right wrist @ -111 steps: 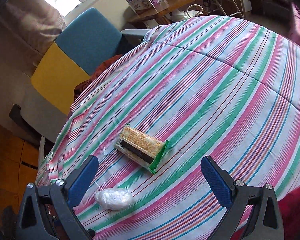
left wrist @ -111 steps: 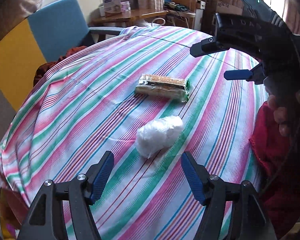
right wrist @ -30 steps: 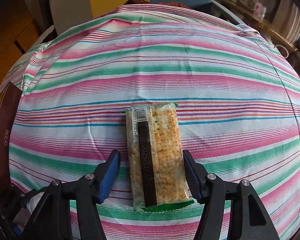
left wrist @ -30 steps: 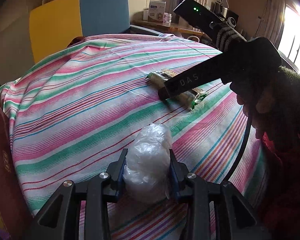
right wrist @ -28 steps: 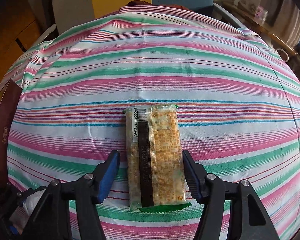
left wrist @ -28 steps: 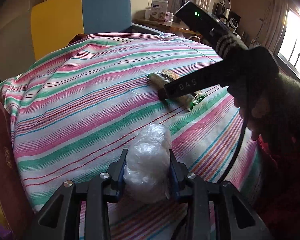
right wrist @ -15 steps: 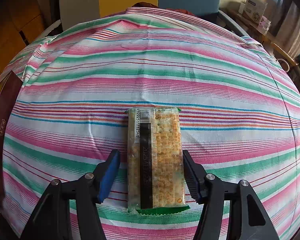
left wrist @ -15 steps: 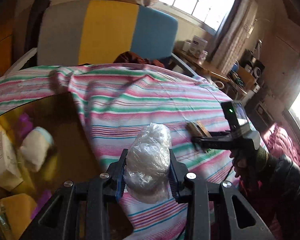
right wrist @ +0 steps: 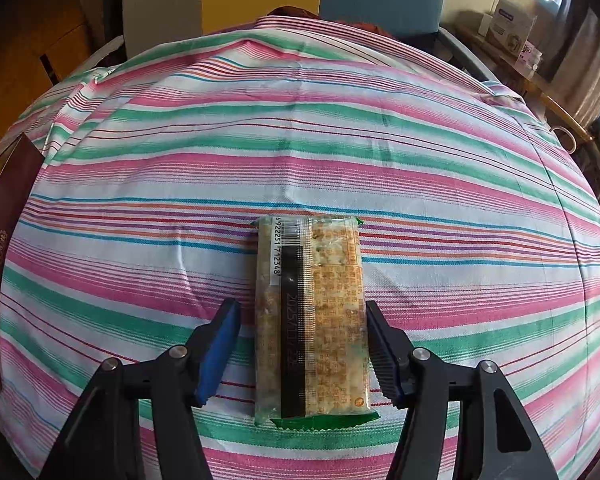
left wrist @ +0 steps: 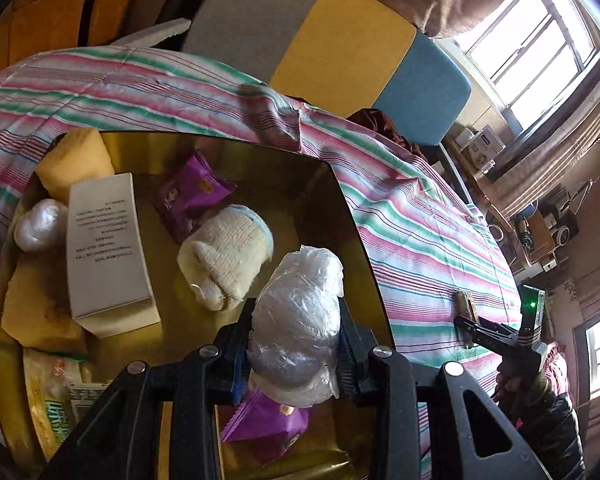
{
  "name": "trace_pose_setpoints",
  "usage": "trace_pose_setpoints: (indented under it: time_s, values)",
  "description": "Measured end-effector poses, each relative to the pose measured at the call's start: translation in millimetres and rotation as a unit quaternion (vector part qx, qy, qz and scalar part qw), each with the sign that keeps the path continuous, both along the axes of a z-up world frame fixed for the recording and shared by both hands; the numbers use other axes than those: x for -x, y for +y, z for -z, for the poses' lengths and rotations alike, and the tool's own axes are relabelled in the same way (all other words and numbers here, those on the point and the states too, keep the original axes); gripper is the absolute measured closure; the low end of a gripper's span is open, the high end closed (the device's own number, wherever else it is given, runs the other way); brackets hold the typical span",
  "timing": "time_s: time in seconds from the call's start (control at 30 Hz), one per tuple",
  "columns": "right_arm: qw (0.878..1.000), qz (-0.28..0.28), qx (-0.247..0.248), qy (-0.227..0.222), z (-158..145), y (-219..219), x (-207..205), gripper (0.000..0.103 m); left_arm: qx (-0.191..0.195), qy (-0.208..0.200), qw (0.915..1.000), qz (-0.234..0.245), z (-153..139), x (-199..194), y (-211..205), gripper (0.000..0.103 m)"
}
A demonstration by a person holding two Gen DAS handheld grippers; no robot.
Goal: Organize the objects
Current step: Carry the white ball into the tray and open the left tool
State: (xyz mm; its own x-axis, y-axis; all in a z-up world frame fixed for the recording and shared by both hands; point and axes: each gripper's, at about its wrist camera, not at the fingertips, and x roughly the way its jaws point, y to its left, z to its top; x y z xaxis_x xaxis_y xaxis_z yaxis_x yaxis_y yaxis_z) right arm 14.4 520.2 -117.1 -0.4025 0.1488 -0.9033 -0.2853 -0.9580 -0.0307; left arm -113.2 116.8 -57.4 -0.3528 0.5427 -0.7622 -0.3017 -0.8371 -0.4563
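The left gripper point(left wrist: 296, 344), at the bottom centre of the left wrist view, is clamped on a crumpled clear plastic bundle point(left wrist: 298, 316) and holds it above a yellow-lined box point(left wrist: 342, 200) that fills the lower left of the frame. In the box lie a white carton point(left wrist: 104, 248) printed with small lines too fine to read, a cream knitted item point(left wrist: 226, 256) just right of it, a purple snack packet point(left wrist: 192, 196) above that, another purple packet point(left wrist: 264, 420) under the gripper, a second white plastic bundle point(left wrist: 40, 222) at the far left, a yellow spongy block point(left wrist: 74, 160) at the upper left and a green-lettered wrapper point(left wrist: 54, 412) at the lower left. A striped cloth point(left wrist: 420, 216) surrounds the box. At the far right the right gripper point(left wrist: 472, 326) shows small, beside the cracker pack point(left wrist: 466, 304). In the right wrist view, the right gripper point(right wrist: 302, 344) is part open around the cracker pack point(right wrist: 312, 316), which lies flat on the striped cloth point(right wrist: 300, 140) in the lower centre; the left blue pad point(right wrist: 220, 344) stands slightly clear, and the right pad sits against the wrapper edge. The pack shows a barcode reading 6922251712348 and a date starting 2025. A dark red box edge point(right wrist: 4, 224) shows at the left border.
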Motion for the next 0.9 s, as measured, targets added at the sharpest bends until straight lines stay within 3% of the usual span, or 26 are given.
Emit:
trace_pose_setpoints:
  time_s: [0.1, 0.33, 0.43, 0.73, 0.9]
  values:
    - [1.000, 0.000, -0.002, 0.000, 0, -1, 0, 0.041, -0.010, -0.010, 0.9999, 0.004, 1, 8, 15, 0.068]
    - [1.000, -0.001, -0.002, 0.000, -2, -1, 1, 0.041, 0.057, -0.029, 0.9977, 0.020, 31, 20, 53, 0.067]
    - [1.000, -0.003, -0.003, 0.000, -1, 1, 2, 0.041, 0.079, -0.058, 0.9950, 0.022, 50, 22, 58, 0.067]
    - [1.000, -0.005, -0.005, 0.000, -1, 1, 4, 0.041, 0.087, -0.049, 0.9946, 0.026, 45, 16, 59, 0.062]
    - [1.000, -0.005, -0.005, 0.000, -1, 2, 4, 0.041, 0.116, 0.002, 0.9929, 0.026, 33, 7, 56, 0.062]
